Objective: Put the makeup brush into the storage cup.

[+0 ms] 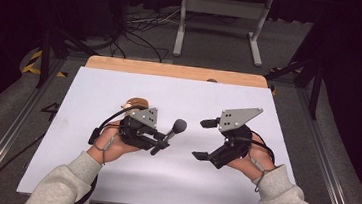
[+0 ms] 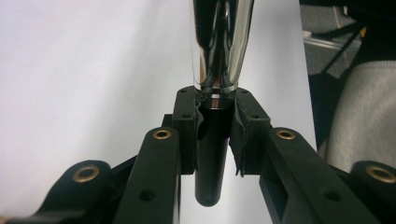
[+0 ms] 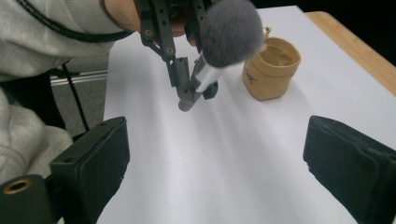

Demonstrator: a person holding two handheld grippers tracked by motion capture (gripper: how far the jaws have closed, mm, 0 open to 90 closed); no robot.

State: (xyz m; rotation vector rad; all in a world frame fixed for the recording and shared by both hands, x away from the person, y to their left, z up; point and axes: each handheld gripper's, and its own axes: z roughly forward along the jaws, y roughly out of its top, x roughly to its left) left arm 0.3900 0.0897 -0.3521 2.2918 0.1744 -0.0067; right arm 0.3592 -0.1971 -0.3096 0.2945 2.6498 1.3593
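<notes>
Left gripper (image 1: pixel 161 141) clenched on makeup brush (image 1: pixel 170 135) handle, brush lifted off the white sheet (image 1: pixel 176 182). Right gripper (image 1: pixel 204 139) spread wide, empty. Brush not yet in tan pouch (image 3: pixel 271 68); placement apparently remains.

White sheet (image 1: pixel 161 180) covers most of a wooden tabletop (image 1: pixel 172 70); bare wood strip at 12 o'clock edge. Small tan fabric pouch (image 3: pixel 271 69) upright on the sheet, mouth open, roughly 10 o'clock from sheet centre. Grey carpet beyond, loose cables (image 1: pixel 141 25) at 11 o'clock, white metal stand (image 1: pixel 221 23) at 12.
</notes>
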